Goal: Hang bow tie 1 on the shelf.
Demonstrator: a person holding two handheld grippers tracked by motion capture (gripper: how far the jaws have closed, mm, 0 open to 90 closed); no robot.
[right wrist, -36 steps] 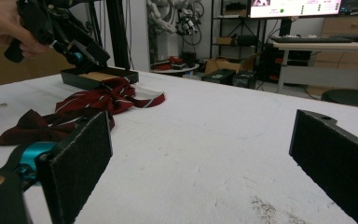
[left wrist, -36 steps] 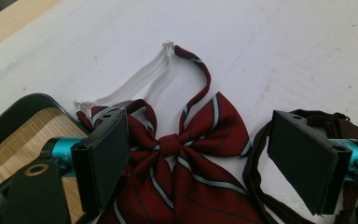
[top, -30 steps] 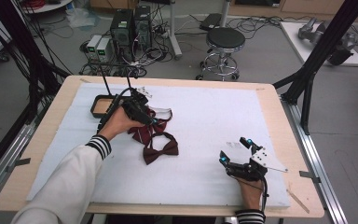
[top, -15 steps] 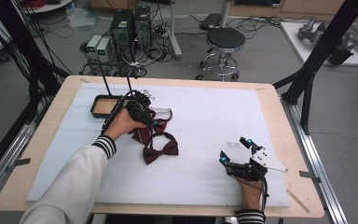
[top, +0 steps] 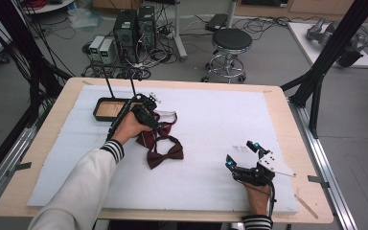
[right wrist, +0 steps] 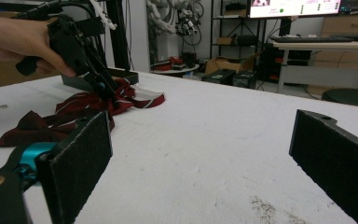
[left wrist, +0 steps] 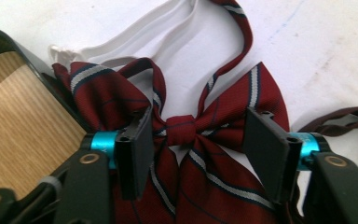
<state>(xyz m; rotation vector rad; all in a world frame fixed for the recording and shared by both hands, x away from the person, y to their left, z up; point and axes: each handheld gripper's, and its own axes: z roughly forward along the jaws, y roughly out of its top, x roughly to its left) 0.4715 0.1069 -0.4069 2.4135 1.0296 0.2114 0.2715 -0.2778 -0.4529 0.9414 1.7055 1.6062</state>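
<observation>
Nearest the person, the right gripper [top: 243, 155] rests on the white mat [top: 268, 115] at the near right, its jaws spread wide with nothing between them (it looks idle for now). Further in, a plain dark bow tie [top: 165, 153] lies flat on the mat. Just beyond it sits the striped bow tie [left wrist: 205, 140], red with pale stripes, beside the tray [top: 106, 108] and partly touching its edge, its white strap trailing away behind it.

The left gripper [left wrist: 193, 140] is down over the striped bow tie, a pad on either side of the centre knot. Its jaws have just been closing, with the tie between them, but in the left gripper view the pads do not yet pinch the knot, so nothing is grasped.

The step in hand looks like the grasp of the striped tie. Next, I judge, the jaws must close fully on the knot, then lift cleanly, keeping the strap from snagging the tray, the likely destination.
</observation>
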